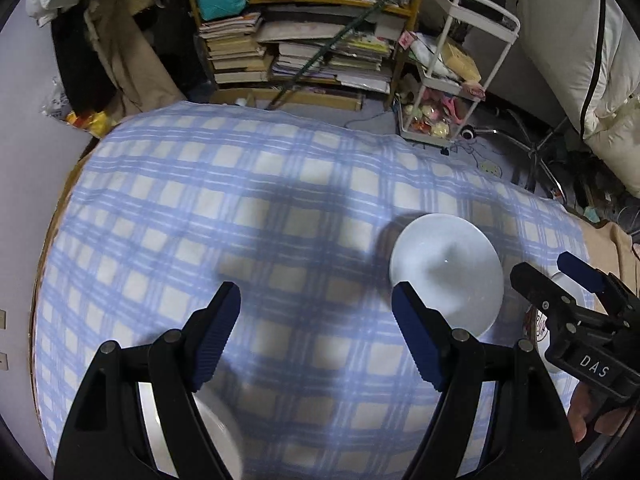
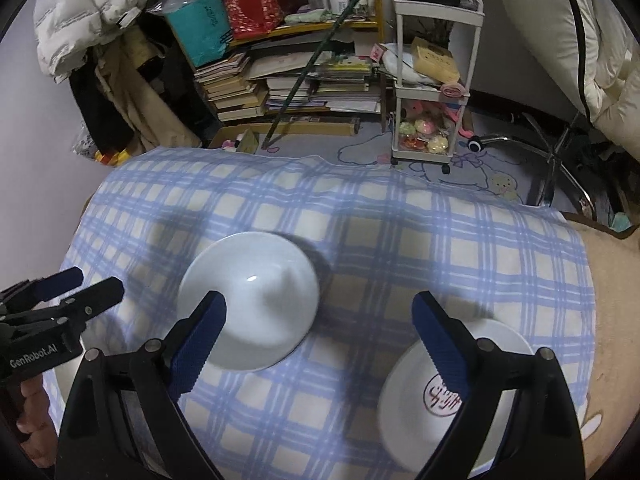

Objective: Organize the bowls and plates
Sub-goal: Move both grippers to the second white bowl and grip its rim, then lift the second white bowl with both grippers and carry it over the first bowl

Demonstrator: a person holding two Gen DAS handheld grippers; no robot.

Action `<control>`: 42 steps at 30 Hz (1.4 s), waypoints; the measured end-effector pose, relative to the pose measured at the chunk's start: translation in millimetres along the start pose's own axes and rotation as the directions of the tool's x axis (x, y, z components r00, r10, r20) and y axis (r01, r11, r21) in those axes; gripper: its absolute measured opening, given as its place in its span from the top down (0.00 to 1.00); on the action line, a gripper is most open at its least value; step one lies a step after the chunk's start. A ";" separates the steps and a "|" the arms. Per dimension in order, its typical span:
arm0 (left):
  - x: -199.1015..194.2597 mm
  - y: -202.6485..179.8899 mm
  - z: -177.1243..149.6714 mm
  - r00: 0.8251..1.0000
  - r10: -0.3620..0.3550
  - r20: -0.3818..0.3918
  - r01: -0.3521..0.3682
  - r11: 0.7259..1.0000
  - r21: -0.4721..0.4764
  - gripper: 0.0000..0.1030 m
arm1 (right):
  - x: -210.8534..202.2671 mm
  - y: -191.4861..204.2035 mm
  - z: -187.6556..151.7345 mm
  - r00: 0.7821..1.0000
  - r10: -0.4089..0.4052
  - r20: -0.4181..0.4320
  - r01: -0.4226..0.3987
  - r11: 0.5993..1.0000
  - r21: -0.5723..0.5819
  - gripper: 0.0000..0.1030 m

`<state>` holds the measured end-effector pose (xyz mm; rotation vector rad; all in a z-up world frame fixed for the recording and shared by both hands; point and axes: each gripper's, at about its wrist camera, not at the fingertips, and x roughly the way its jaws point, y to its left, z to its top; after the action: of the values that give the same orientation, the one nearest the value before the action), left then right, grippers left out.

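White dishes sit spread over the checked blanket [image 2: 360,216]: a plain plate [image 2: 248,300] mid-left, a red-stamped plate [image 2: 452,396] near right, probably awaiting stacking. Left gripper [image 1: 316,332] and right gripper [image 2: 318,340] both hover wide open, holding nothing.

Both tongs [image 1: 316,300] [image 2: 318,312] are black with 2 ribbed blue pads, round rivets, white "DAS" and "GenRobot.AI" lettering.

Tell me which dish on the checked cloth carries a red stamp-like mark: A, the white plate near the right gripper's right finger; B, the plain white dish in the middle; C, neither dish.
A: in the right wrist view the plate shows a red mark on its face, partly behind the right gripper, while the middle dish is plain white.
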<state>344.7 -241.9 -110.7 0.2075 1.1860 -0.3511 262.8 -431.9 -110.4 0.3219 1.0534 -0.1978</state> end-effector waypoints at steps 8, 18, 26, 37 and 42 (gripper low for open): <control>25.8 -32.8 6.1 0.999 -0.011 -0.052 0.014 0.998 0.062 0.25 | 22.1 -16.1 6.2 0.998 0.050 -0.035 -0.048 0.998 0.050 0.34; 58.1 -54.2 7.8 0.990 -0.033 -0.136 0.043 0.996 0.073 0.74 | 55.9 -20.3 2.2 0.973 0.181 -0.145 -0.160 0.976 0.148 0.69; 72.1 -42.5 6.6 0.970 -0.109 -0.217 0.112 0.994 -0.002 0.92 | 72.4 -7.5 -9.2 0.963 0.159 -0.217 -0.132 0.982 0.134 0.87; 32.0 -33.4 -5.1 0.984 -0.073 -0.165 0.078 0.997 0.025 0.93 | 46.5 9.1 -18.3 0.974 0.136 -0.183 -0.117 0.987 0.113 0.88; 3.9 -14.4 -8.8 0.987 -0.088 -0.138 0.090 0.996 0.009 0.93 | 21.9 26.1 -18.7 0.976 0.169 -0.136 -0.153 0.981 0.123 0.88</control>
<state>333.0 -252.8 -117.2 0.1950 1.3316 -0.4301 266.3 -401.0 -133.7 0.5275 1.1568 -0.0885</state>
